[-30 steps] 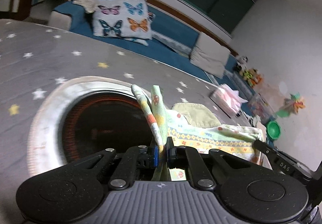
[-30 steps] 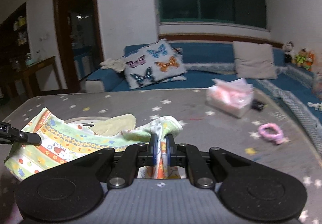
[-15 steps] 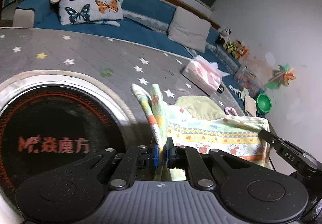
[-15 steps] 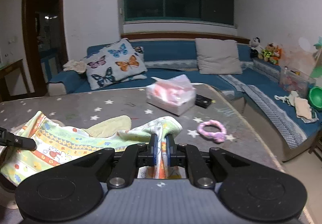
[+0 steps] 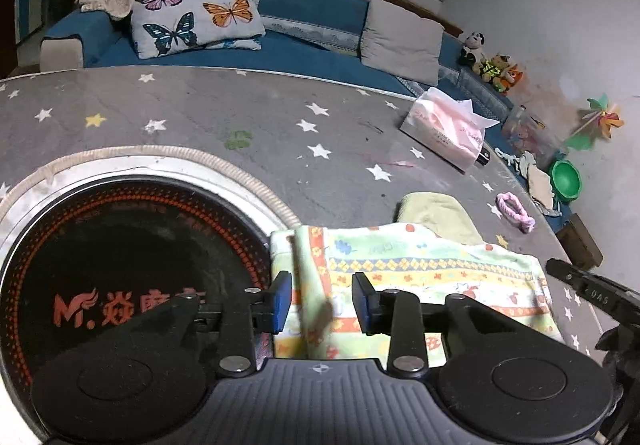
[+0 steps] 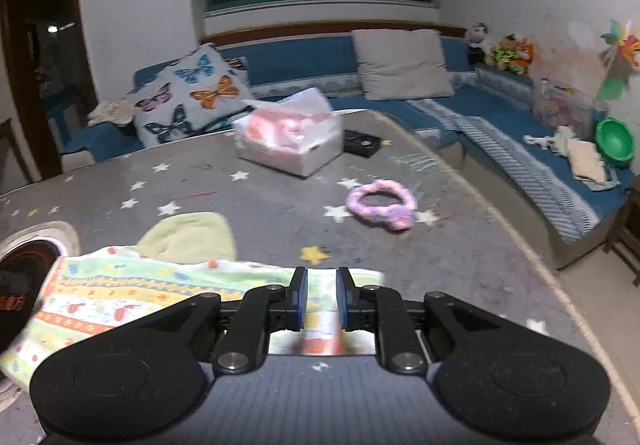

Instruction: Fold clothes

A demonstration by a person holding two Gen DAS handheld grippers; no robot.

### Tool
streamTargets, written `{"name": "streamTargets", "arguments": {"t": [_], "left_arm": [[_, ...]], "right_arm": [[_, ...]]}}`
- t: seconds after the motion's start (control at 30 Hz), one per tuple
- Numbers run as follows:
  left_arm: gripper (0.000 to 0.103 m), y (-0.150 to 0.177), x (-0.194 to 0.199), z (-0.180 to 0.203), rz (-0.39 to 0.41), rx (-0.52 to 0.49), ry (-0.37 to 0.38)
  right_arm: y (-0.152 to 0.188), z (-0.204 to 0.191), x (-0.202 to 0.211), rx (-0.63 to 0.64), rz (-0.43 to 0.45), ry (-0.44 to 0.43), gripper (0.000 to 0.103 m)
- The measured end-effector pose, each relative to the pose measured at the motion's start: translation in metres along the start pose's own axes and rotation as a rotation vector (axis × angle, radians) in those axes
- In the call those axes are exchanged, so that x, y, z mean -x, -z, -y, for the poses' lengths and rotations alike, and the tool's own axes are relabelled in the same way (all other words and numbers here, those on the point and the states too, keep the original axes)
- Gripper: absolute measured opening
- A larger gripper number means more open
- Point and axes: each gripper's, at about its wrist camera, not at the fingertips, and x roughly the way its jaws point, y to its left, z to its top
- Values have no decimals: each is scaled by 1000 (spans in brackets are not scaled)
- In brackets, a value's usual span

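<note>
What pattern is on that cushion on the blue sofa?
Colourful butterflies on a pale cushion; it shows best in the left wrist view.

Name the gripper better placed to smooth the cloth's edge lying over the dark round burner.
Left, probably. The left gripper, jaws just opened, hangs over the patterned cloth beside the burner. The right gripper, jaws just opening, is at the cloth's far end.

My left gripper [image 5: 322, 297] hangs over the garment's [image 5: 420, 269] near corner, cloth between its parted pads. The garment lies on the table [image 5: 240, 105], lapping the inset hob [image 5: 120, 265] at nine o'clock. Tissue box [image 5: 444, 125] at one o'clock; hair band [image 5: 516, 211] at two o'clock, near the table's edge. Sofa [image 5: 312, 13] behind the table.
</note>
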Motion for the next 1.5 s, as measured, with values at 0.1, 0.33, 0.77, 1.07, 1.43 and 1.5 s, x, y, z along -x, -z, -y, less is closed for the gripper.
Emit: {"name": "streamTargets", "arguments": {"t": [0.1, 0.33, 0.77, 1.07, 1.43, 1.5], "left_arm": [[39, -3, -7, 10, -7, -21, 14], [37, -14, -35, 34, -24, -74, 60], [36, -17, -68, 56, -30, -140, 64], [38, 19, -24, 66, 6, -221, 73], [39, 73, 7, 65, 25, -281, 44], [40, 78, 8, 64, 33, -280, 33]], "right_arm": [[1, -12, -10, 11, -20, -55, 15], [-1, -33, -37, 5, -45, -97, 16], [-2, -39, -45, 26, -51, -97, 30], [20, -55, 4, 90, -39, -152, 47], [69, -63, 46, 119, -28, -126, 50], [74, -63, 51, 126, -21, -113, 50]]}}
